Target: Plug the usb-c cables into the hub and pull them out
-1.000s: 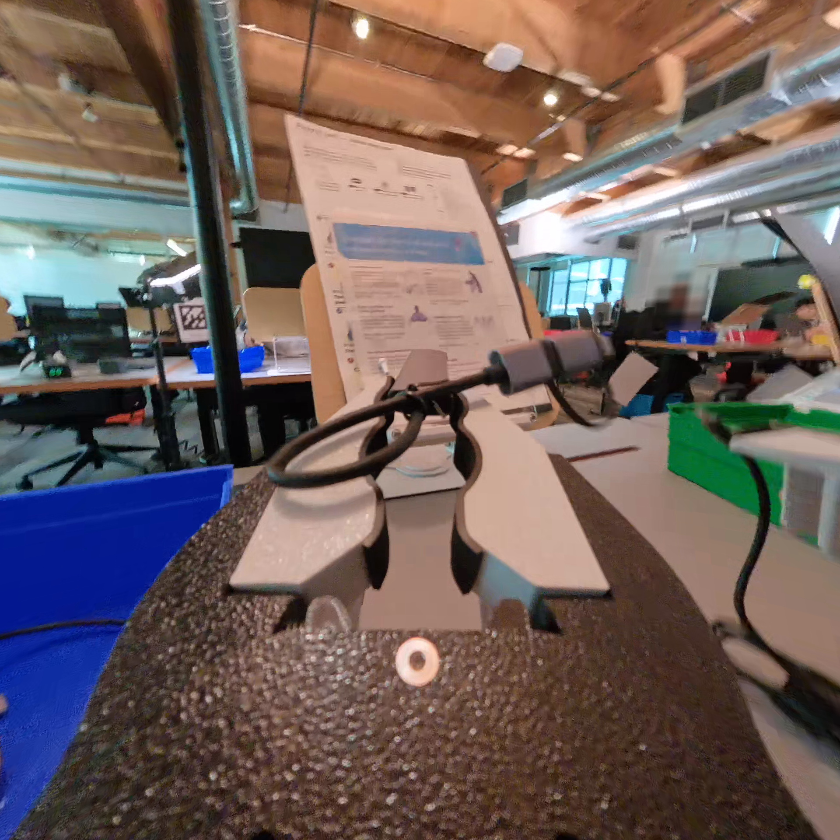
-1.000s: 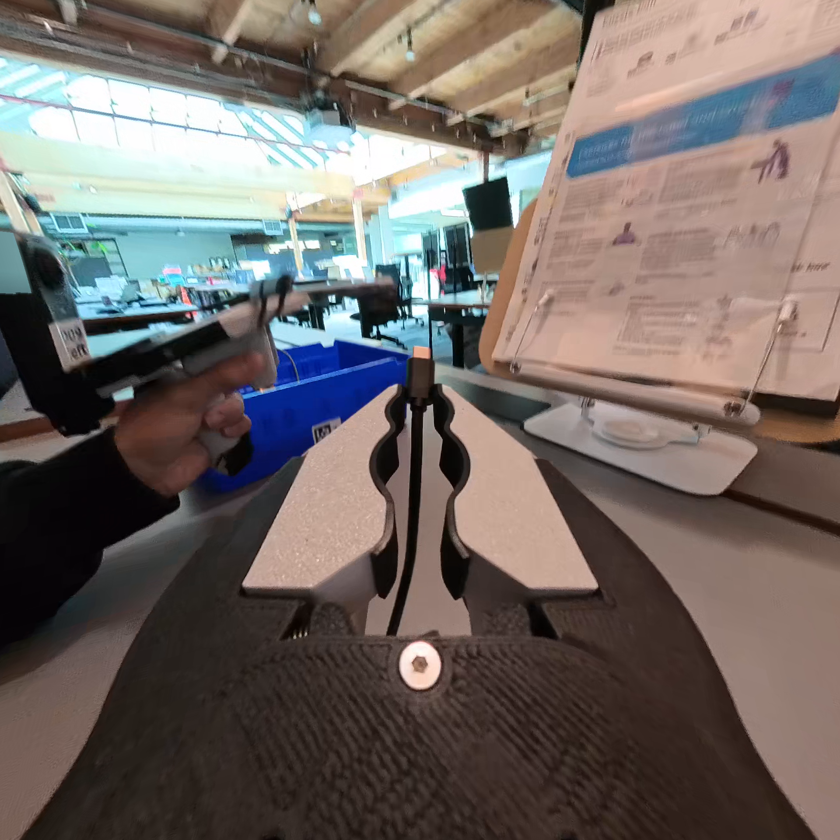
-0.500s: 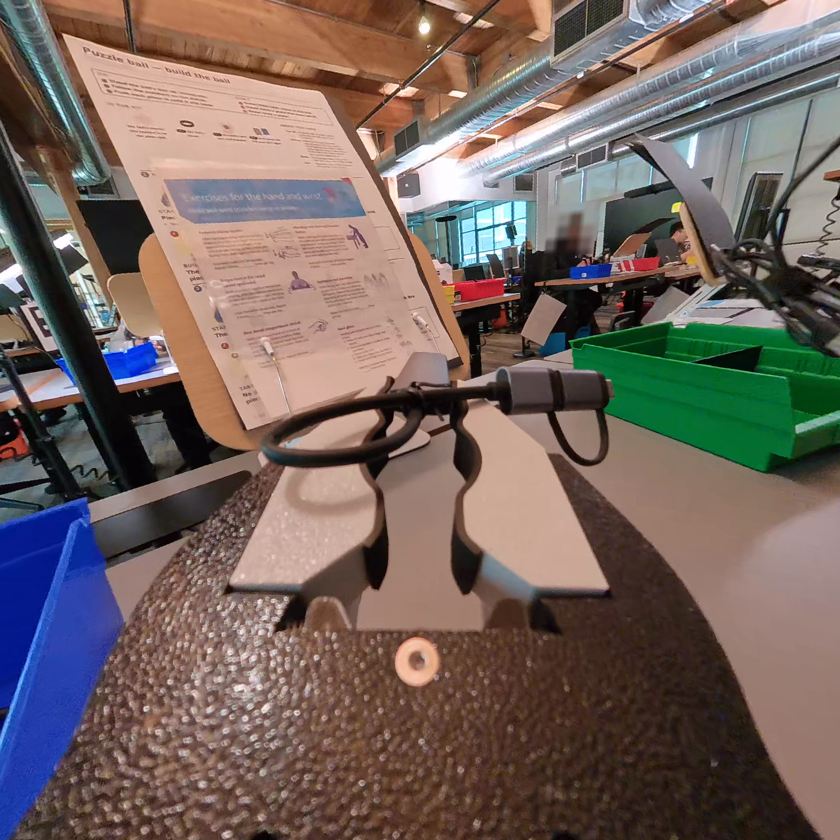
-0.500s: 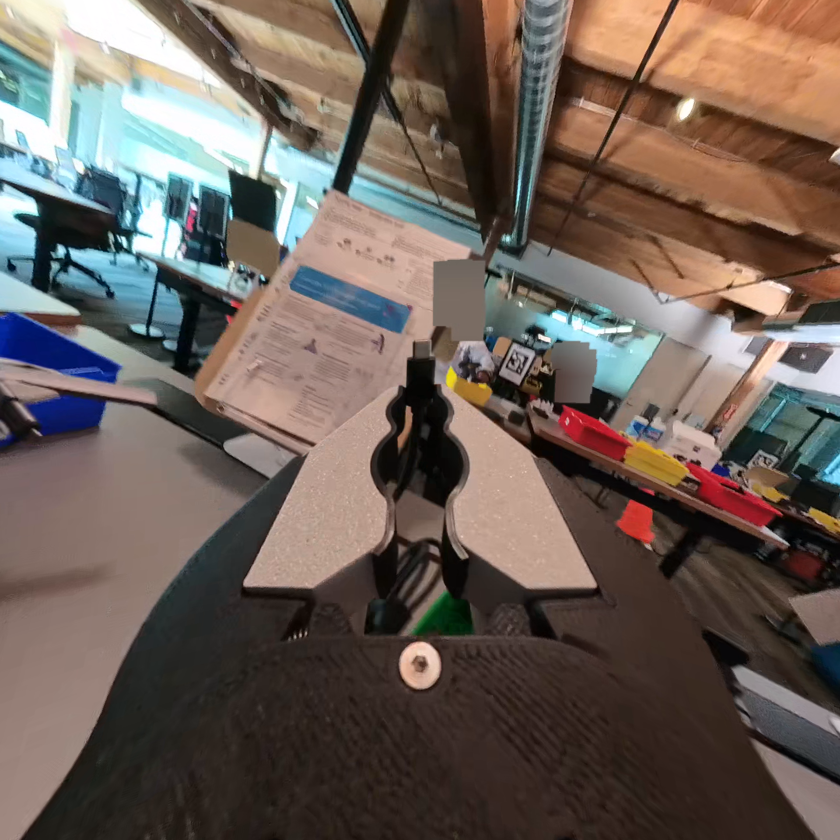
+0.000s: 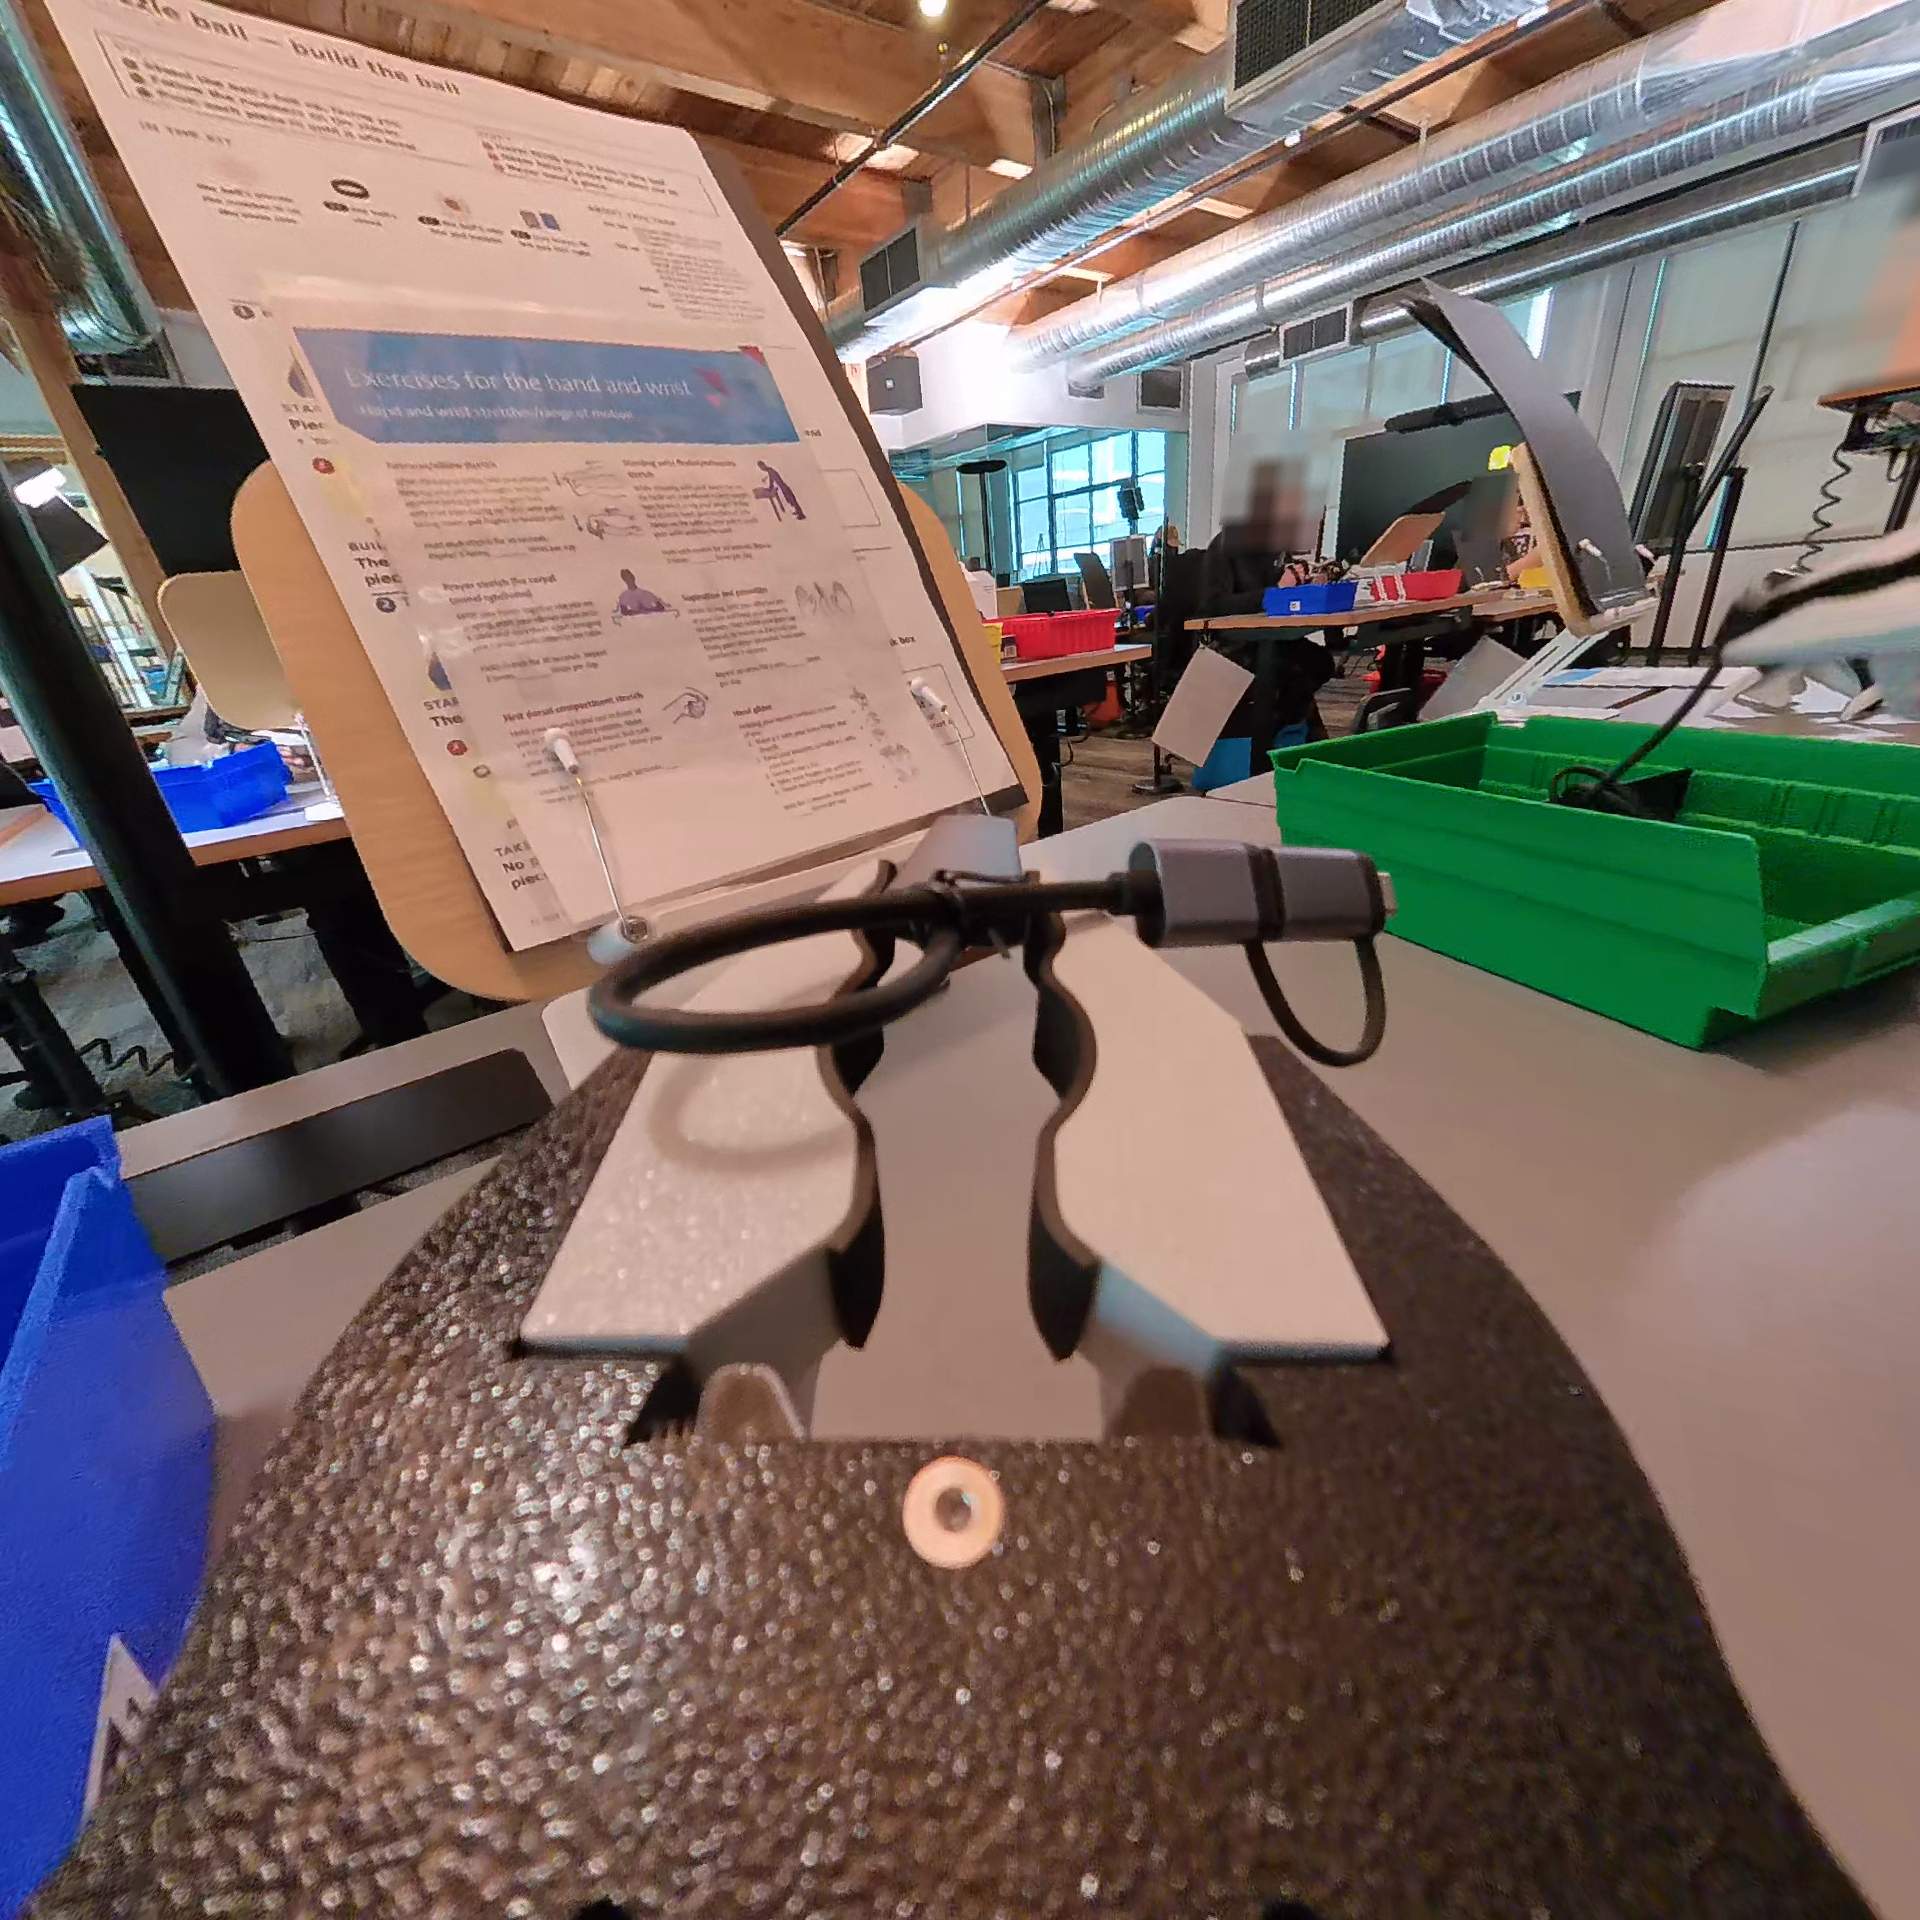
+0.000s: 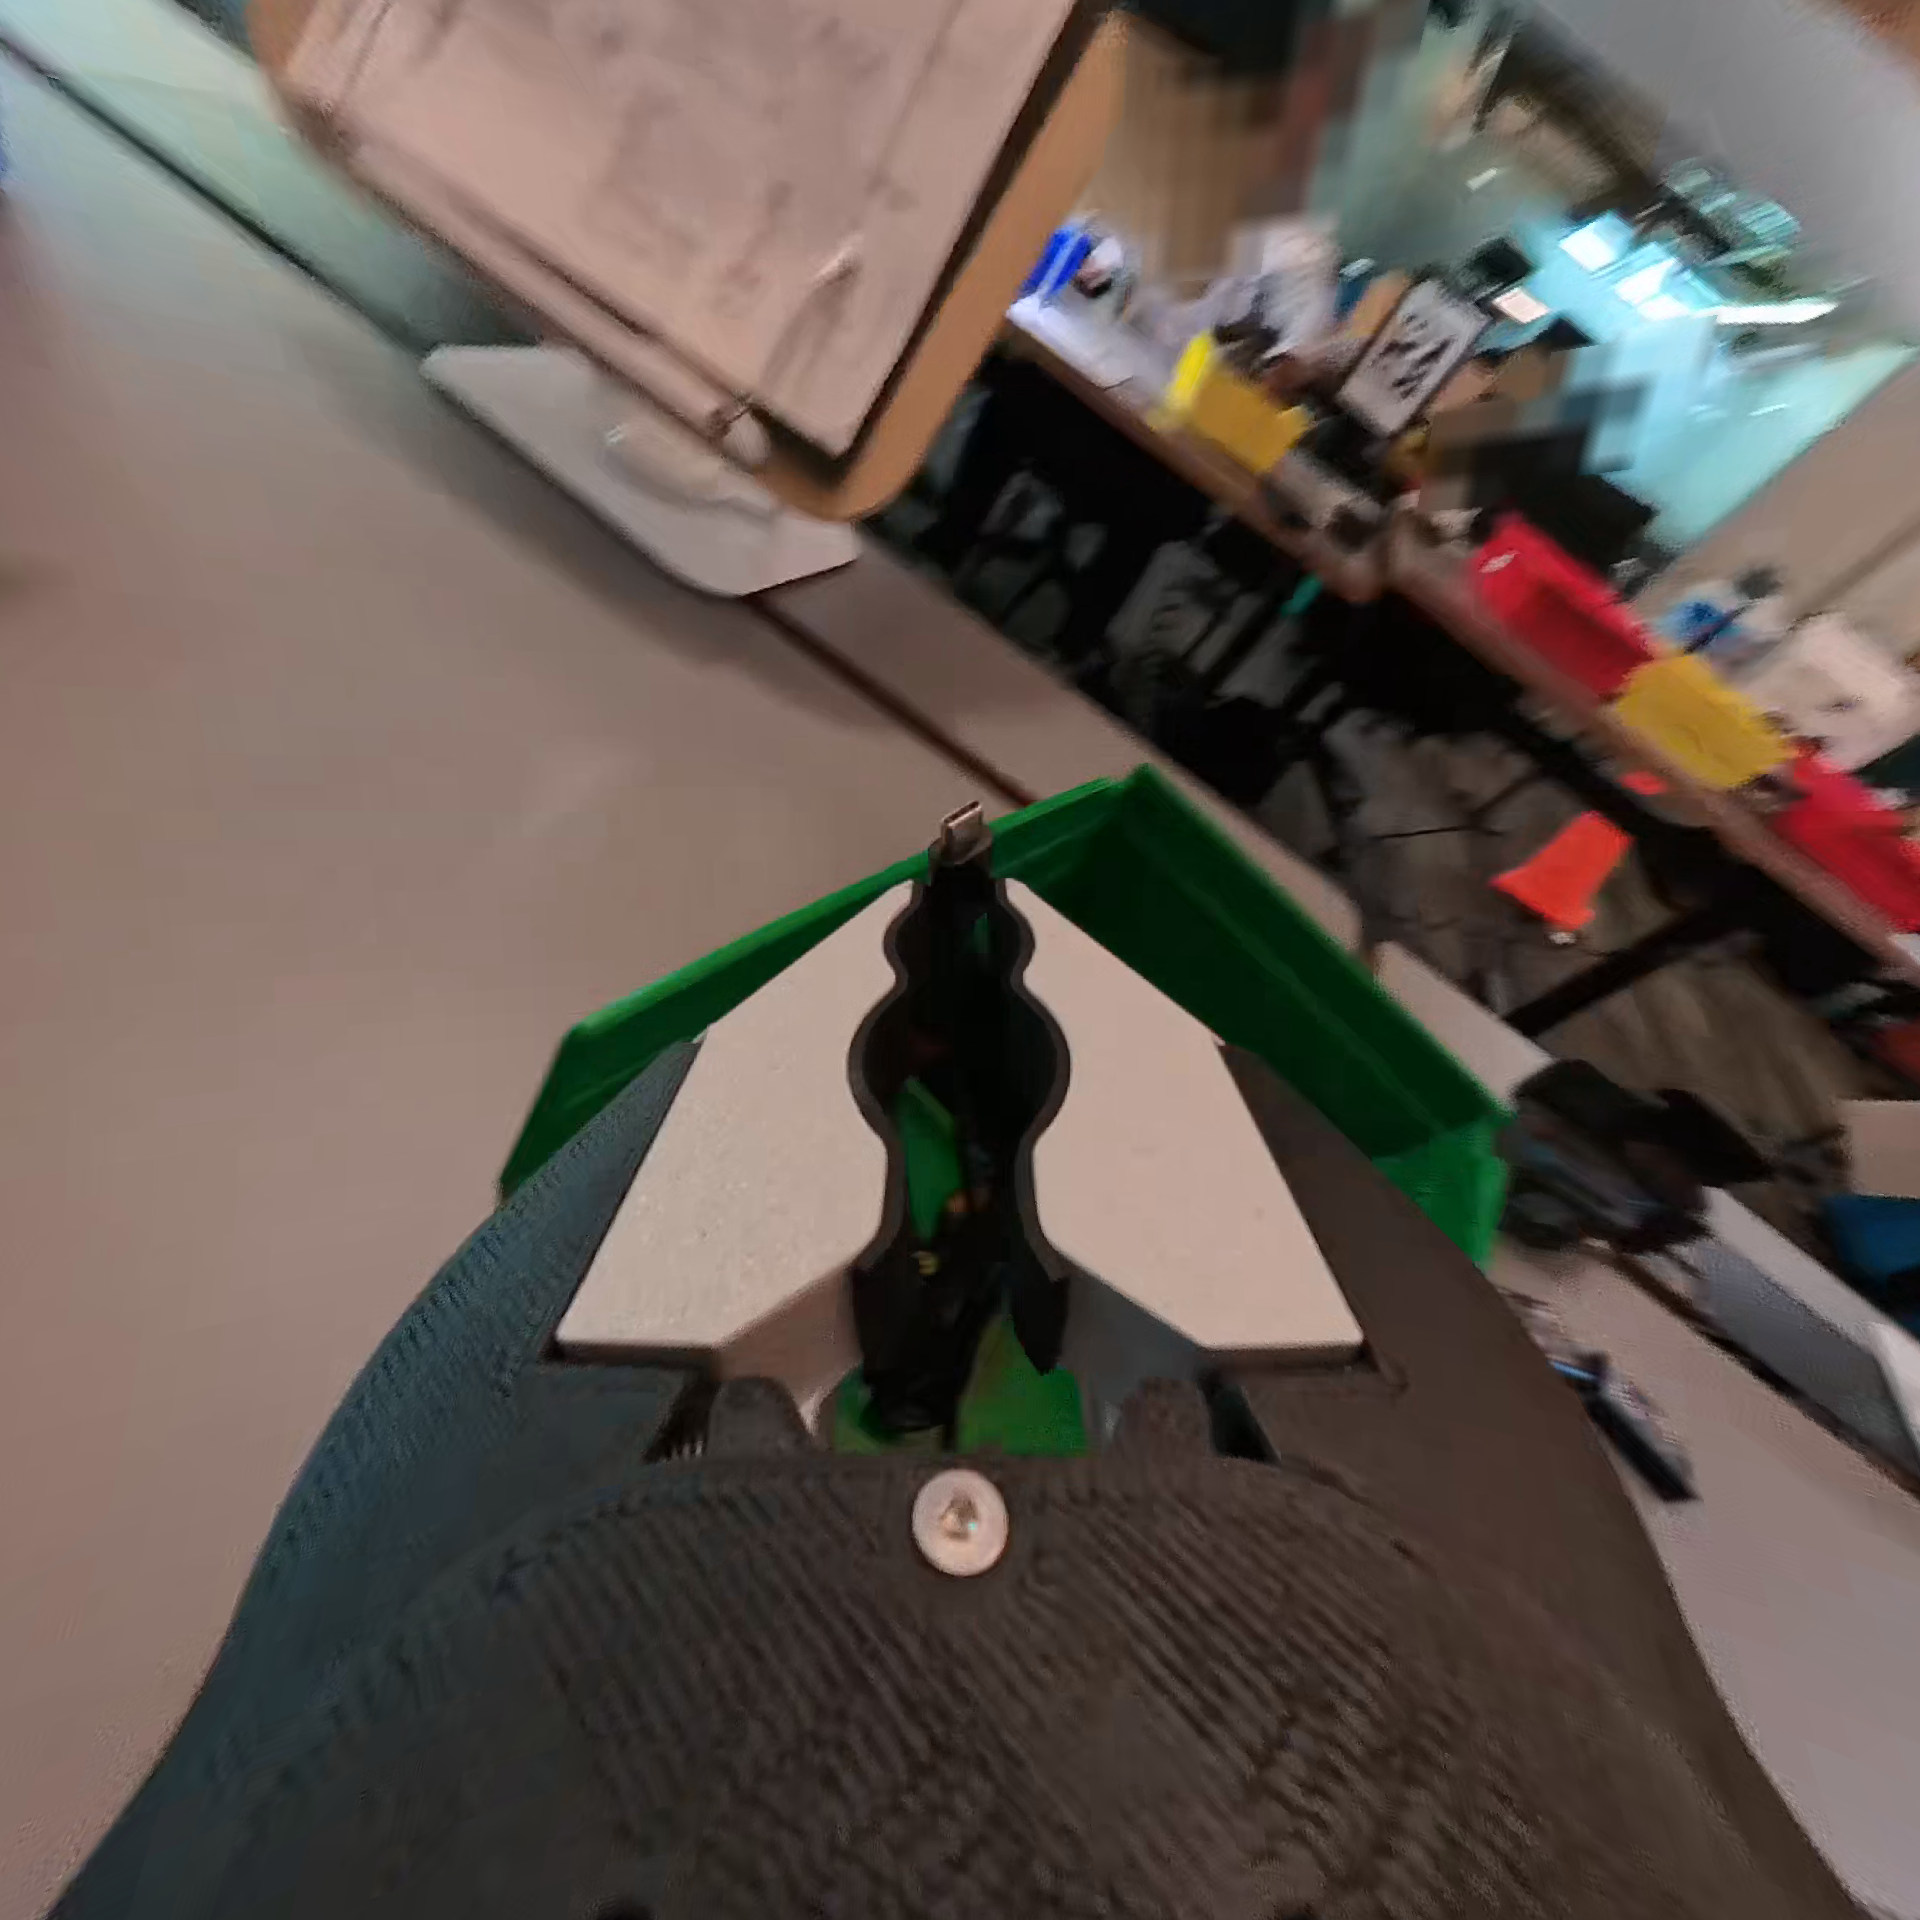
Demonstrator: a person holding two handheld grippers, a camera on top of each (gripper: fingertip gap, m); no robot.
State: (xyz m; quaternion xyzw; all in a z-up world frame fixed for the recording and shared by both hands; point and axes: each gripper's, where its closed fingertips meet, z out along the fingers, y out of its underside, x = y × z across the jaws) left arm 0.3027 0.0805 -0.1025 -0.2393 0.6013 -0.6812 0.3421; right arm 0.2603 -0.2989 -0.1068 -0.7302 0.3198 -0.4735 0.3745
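My left gripper (image 5: 966, 899) is shut on a short black cable (image 5: 748, 997) at its fingertips. The cable loops to the left, and its grey plug body (image 5: 1257, 894) sticks out to the right above the grey table. My right gripper (image 6: 961, 883) is shut on a black USB-C cable, with the metal plug (image 6: 961, 836) pointing forward past the tips. It hangs over the green bin (image 6: 1195, 914). In the left wrist view the right gripper (image 5: 1829, 613) is a blur at the far right, and its cable (image 5: 1662, 727) drops into the green bin (image 5: 1558, 883).
A document stand with printed sheets (image 5: 582, 540) stands at the back of the table and also shows blurred in the right wrist view (image 6: 675, 239). A blue bin (image 5: 73, 1403) sits at the left edge. The grey tabletop (image 5: 1662, 1195) lies between them. About 40 centimeters separates my left fingertips from my right.
My right gripper has swung right and tipped down over the green bin, still holding its cable. My left gripper has turned right toward the green bin, keeping its grip.
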